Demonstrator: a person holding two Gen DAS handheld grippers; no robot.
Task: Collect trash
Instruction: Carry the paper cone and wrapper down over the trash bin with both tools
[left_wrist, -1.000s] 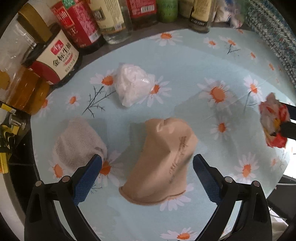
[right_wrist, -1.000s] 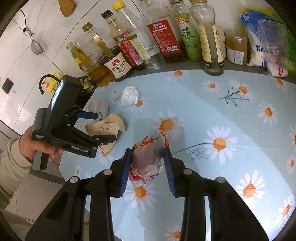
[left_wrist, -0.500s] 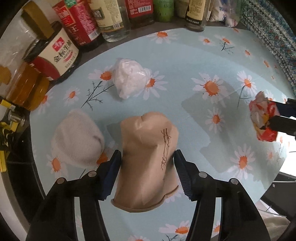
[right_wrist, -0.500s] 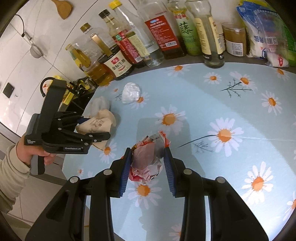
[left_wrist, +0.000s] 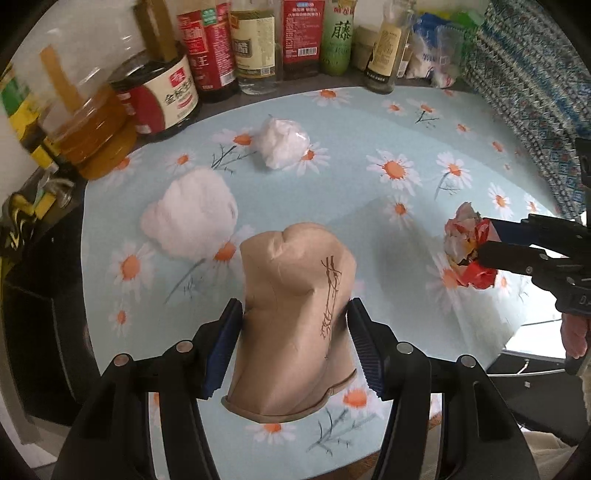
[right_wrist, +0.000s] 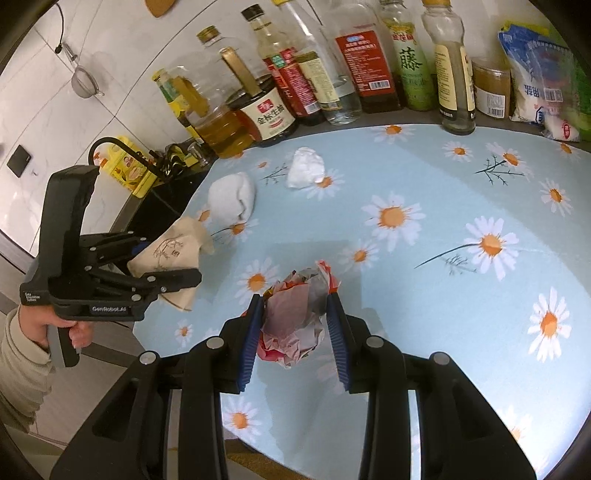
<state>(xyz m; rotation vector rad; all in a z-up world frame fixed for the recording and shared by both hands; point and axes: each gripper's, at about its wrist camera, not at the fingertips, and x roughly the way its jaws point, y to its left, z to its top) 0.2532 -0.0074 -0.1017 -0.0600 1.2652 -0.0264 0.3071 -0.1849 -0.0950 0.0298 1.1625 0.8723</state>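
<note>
My left gripper (left_wrist: 295, 339) is shut on a crumpled brown paper bag (left_wrist: 295, 314) and holds it just above the daisy tablecloth (left_wrist: 369, 122); the same bag (right_wrist: 173, 254) shows between its fingers in the right wrist view. My right gripper (right_wrist: 295, 325) is shut on a crumpled red and white wrapper (right_wrist: 295, 314), also seen as the wrapper (left_wrist: 465, 247) at the right of the left wrist view. A white crumpled tissue (left_wrist: 192, 218) lies left of the bag. A small white plastic wad (left_wrist: 282, 142) sits farther back.
A row of oil and sauce bottles (right_wrist: 332, 70) lines the table's far edge, with white bags (right_wrist: 543, 74) at the far right. A patterned cloth (left_wrist: 528, 74) hangs at the right. A person's hand (right_wrist: 48, 325) holds the left gripper beyond the table's left edge.
The left gripper's fingers have closed from wide apart onto the brown bag and lifted it slightly. The right gripper keeps its hold on the wrapper, with little movement.
</note>
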